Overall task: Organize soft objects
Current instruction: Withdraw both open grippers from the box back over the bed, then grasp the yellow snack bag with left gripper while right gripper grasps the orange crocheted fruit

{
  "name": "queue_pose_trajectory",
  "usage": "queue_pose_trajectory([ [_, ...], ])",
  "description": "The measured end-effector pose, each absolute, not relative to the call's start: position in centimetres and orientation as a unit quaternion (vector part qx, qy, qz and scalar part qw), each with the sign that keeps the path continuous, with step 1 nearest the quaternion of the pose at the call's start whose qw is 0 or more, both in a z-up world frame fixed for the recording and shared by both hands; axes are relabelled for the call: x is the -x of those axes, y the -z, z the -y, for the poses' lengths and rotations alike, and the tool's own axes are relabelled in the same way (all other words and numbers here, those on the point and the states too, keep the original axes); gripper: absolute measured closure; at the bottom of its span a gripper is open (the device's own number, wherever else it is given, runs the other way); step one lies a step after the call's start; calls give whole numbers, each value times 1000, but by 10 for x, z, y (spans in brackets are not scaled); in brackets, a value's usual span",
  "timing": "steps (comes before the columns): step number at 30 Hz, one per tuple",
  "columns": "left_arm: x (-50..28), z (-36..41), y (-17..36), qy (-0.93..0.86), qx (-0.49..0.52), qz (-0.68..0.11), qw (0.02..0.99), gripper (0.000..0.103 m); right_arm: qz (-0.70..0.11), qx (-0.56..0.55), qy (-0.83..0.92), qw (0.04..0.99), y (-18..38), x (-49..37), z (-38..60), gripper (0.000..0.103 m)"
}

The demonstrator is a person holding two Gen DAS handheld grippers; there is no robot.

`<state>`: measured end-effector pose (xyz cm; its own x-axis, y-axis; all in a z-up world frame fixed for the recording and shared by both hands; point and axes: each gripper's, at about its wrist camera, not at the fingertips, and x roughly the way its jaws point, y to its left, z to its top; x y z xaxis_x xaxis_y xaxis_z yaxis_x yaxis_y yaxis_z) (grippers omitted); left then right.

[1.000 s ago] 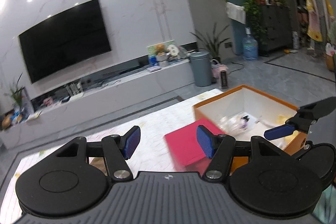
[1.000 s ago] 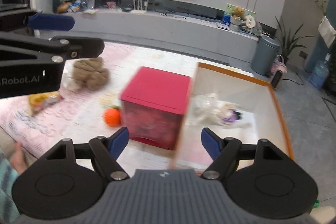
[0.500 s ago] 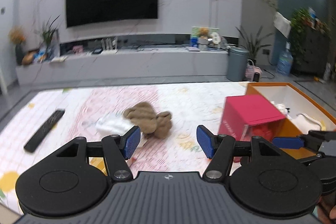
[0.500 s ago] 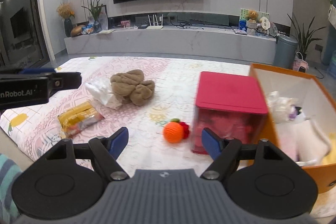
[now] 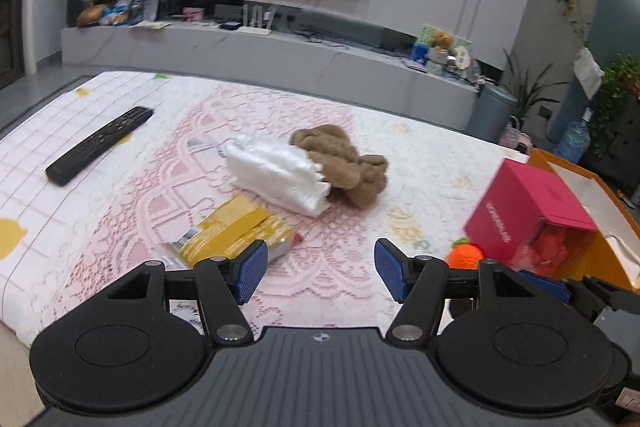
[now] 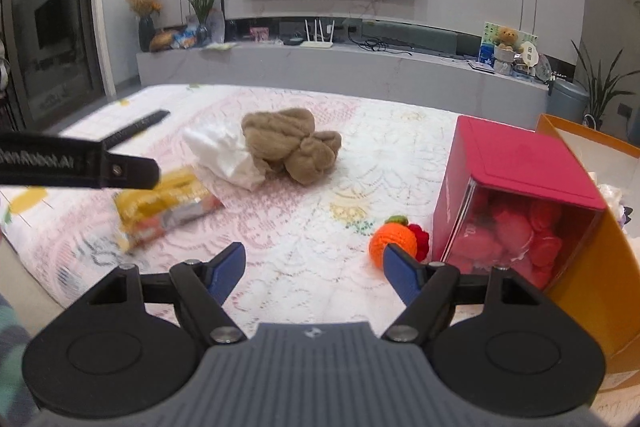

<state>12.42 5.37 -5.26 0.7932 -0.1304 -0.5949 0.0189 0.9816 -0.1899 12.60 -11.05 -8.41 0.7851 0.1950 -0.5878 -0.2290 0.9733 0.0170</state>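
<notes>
Brown plush point(image 5: 340, 165) lies mid-tabletop point(image 5: 360, 291), touching a white fluffy cloth point(image 5: 276, 175). Both tools, left point(image 5: 316, 275) and right point(image 6: 314, 273), are spread and empty. Best to pinch its bulk, clear of the cloth.

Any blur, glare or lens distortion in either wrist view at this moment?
Left wrist: fisheye bends the TV console; white fluffy cloth smeared. Right wrist: yellow snack packet and the left tongs' arm motion-blurred; ceiling lights glare on the wall.

Lace-covered table point(image 5: 344, 291): remote point(image 5: 100, 145), brown plush point(image 5: 340, 163), red box point(image 5: 532, 215).
</notes>
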Motion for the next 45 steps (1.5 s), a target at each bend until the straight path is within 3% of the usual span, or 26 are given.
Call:
queue_pose_trajectory([
  [3,-133,-58,58,34,81,-332,939,30,-314,43,-102,943,95,-137,107,30],
  [5,-138,-56,52,40,59,-334,940,30,-320,63,-100,940,100,-146,102,42],
  [10,-165,-50,46,53,-31,-340,938,27,-322,102,-71,938,110,-168,94,43],
  [17,-178,-71,69,49,-20,-347,936,17,-305,163,-13,938,131,-182,87,44],
  [22,-177,-58,73,45,-84,-326,941,16,-304,180,12,936,141,-192,86,44],
  [27,-187,-58,83,46,-103,-342,933,15,-322,168,20,931,151,-202,91,49],
  [29,-190,-60,87,36,-112,-350,929,15,-331,164,25,929,154,-204,94,62],
  [45,-207,-67,109,21,-143,-402,904,15,-312,79,-125,939,139,-174,80,62],
])
